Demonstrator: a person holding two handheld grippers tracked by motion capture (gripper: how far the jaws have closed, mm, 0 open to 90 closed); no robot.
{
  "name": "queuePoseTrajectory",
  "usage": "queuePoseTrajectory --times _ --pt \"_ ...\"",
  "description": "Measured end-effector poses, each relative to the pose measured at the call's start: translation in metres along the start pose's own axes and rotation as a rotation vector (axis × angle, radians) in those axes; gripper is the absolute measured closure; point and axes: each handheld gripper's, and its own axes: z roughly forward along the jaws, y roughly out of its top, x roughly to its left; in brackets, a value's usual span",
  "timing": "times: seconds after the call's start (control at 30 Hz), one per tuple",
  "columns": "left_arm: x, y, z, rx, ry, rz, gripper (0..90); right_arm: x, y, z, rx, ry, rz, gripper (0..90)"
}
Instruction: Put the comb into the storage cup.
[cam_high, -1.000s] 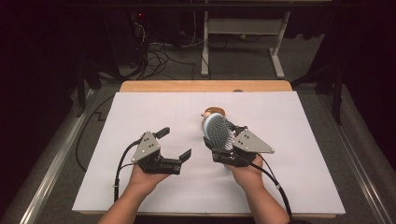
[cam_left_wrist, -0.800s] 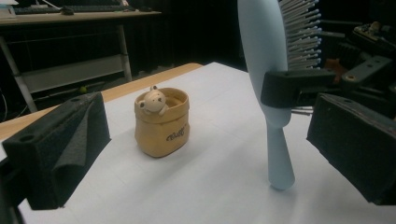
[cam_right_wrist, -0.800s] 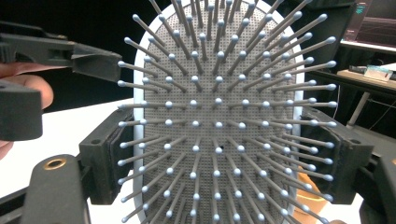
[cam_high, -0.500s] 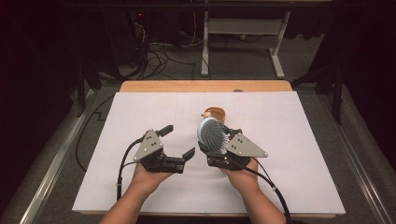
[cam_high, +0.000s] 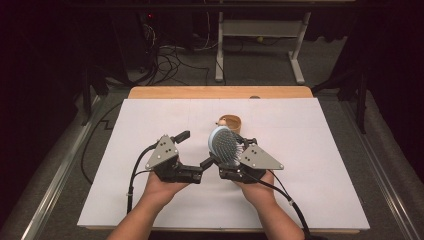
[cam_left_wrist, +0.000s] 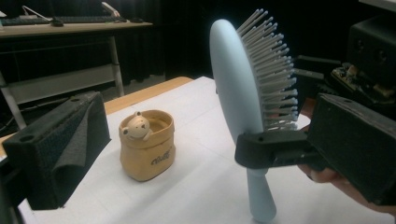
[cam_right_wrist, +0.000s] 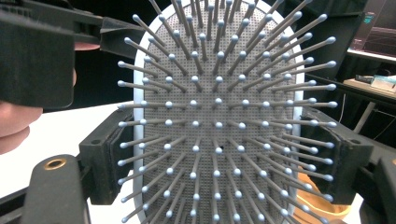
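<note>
Nearest the person's edge of the white paper-covered table (cam_high: 320, 150), two hands come in from below, each bearing a black two-jaw gripper topped by a grey three-cornered plate.

The right gripper (cam_high: 231, 161) holds a pale blue oval plastic hairbrush with grey ball-tipped bristles (cam_high: 224, 145). The brush stands upright above the table surface, head up. In the right gripper view the brush head (cam_right_wrist: 217, 116) sits between the two black jaws, one pressed against each edge of the oval, with the bristles facing that camera. The jaws are clamped on the brush, set wide by its breadth. In the left gripper view the brush (cam_left_wrist: 238, 98) shows side-on, bristles pointing away from the cup, its handle hanging below the clamping jaw.

The left gripper (cam_high: 194, 154) lies just beside the right one, its jaws standing apart with nothing between them; one jaw tip is close to the brush, though contact cannot be confirmed.

Farther back, behind the brush, a small tan pouch-shaped cup with a bear figure at its rim (cam_left_wrist: 146, 144) stands upright on the paper.

Beyond it, the bare wooden table edge (cam_high: 190, 92) runs across.
</note>
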Motion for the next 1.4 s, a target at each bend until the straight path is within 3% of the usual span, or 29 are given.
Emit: queuePoseTrajectory --times 0.4,0.93,1.07,1.17,1.4 --pt "-0.007 0.001 0.011 0.021 -0.005 -0.001 0.4 0.003 0.002 0.001 -0.005 -0.017 -0.011 20.6" --pt "-0.009 0.004 0.02 0.016 -0.016 -0.048 6.5 0.008 0.003 0.002 -0.015 -0.016 -0.022 20.5" --pt "-0.009 0.004 0.02 0.024 -0.029 -0.064 16.3 0.009 0.003 0.003 -0.011 -0.01 -0.029 20.5" --pt "-0.01 0.003 0.022 0.019 -0.027 -0.062 16.4 0.009 0.003 0.003 -0.01 -0.012 -0.029 20.5" --pt "-0.011 0.001 0.022 0.023 -0.049 -0.062 28.5 0.009 0.003 0.003 -0.011 -0.019 -0.026 20.5"
